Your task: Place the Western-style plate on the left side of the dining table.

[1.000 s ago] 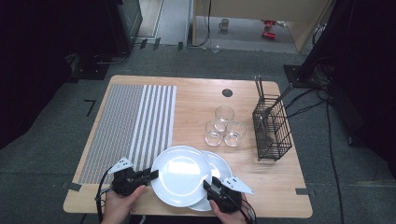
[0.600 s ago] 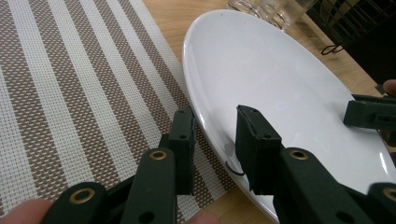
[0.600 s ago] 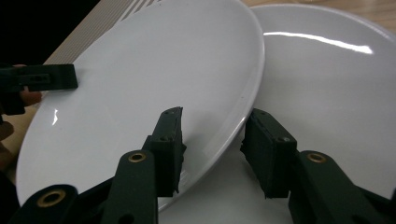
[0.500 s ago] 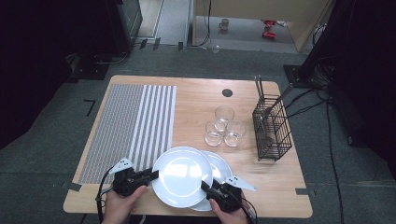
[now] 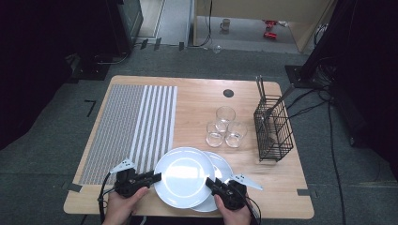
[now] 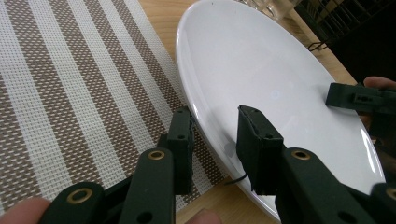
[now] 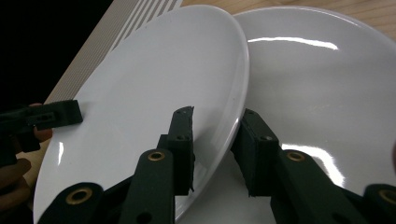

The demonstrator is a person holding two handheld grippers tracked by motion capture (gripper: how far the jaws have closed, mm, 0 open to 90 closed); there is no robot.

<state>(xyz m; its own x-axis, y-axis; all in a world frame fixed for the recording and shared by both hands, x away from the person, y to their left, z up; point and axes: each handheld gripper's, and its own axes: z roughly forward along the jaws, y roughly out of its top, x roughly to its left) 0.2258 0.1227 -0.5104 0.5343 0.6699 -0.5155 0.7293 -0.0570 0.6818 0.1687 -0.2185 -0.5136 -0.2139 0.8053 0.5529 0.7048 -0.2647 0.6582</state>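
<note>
black jaws of the left gripper (image 6: pixel 215 149) are straddling the near-left rim of the top plate (image 5: pixel 184 176), one above and one beneath, looking to be pinching it. the right gripper (image 7: pixel 215 151) is taking the opposite rim; its jaws have just been closing with that edge between them. the top plate is lying across a second plate (image 5: pixel 219 165) at the table's (image 5: pixel 197 98) near edge, beside the striped placemat (image 5: pixel 133 126). judging by this, the two-sided hold is nearly set, while lifting the plate and placing it, perhaps on the mat, are remaining. three glasses (image 5: pixel 225 127) and a wire basket (image 5: pixel 273 129) are waiting untouched.
</note>
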